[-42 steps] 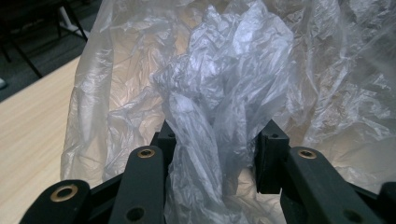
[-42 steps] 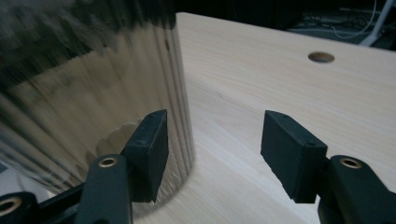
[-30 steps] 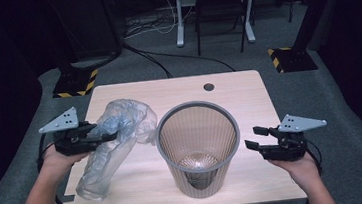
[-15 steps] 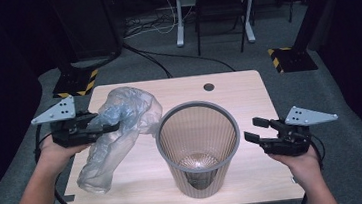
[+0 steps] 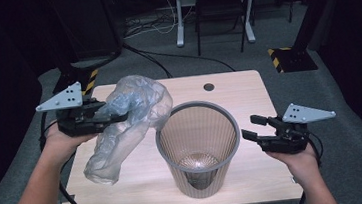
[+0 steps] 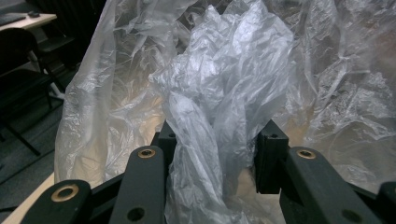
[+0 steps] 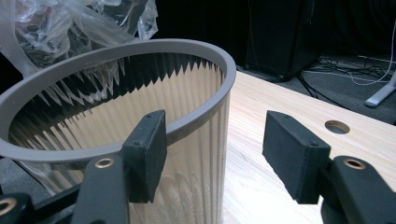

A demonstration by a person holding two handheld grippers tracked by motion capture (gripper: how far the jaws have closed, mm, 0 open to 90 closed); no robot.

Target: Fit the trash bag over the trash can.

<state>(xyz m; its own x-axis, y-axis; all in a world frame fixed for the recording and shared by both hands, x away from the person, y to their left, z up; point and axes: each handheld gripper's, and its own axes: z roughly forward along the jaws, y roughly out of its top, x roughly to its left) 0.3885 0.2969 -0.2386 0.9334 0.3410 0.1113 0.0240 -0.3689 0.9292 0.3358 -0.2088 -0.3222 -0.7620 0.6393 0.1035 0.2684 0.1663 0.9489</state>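
Observation:
A clear crumpled plastic bag (image 5: 128, 122) hangs over the left half of the table, its lower end resting on the wood. My left gripper (image 5: 120, 115) is shut on the bag's upper part and holds it raised; in the left gripper view bunched film (image 6: 219, 116) sits pinched between the black jaws. A grey ribbed wastebasket (image 5: 198, 145) stands upright at the table's front centre. My right gripper (image 5: 249, 128) stands open just right of the basket's rim (image 7: 187, 51), with nothing between its pads (image 7: 147, 151).
The wooden table (image 5: 248, 95) has a round cable hole (image 5: 208, 87) near its far edge. A black cable runs off the left side. Table legs and a chair stand on the grey floor beyond.
My left gripper has lifted the bag higher and carried it toward the basket. The right gripper has shifted slightly right and stays open.

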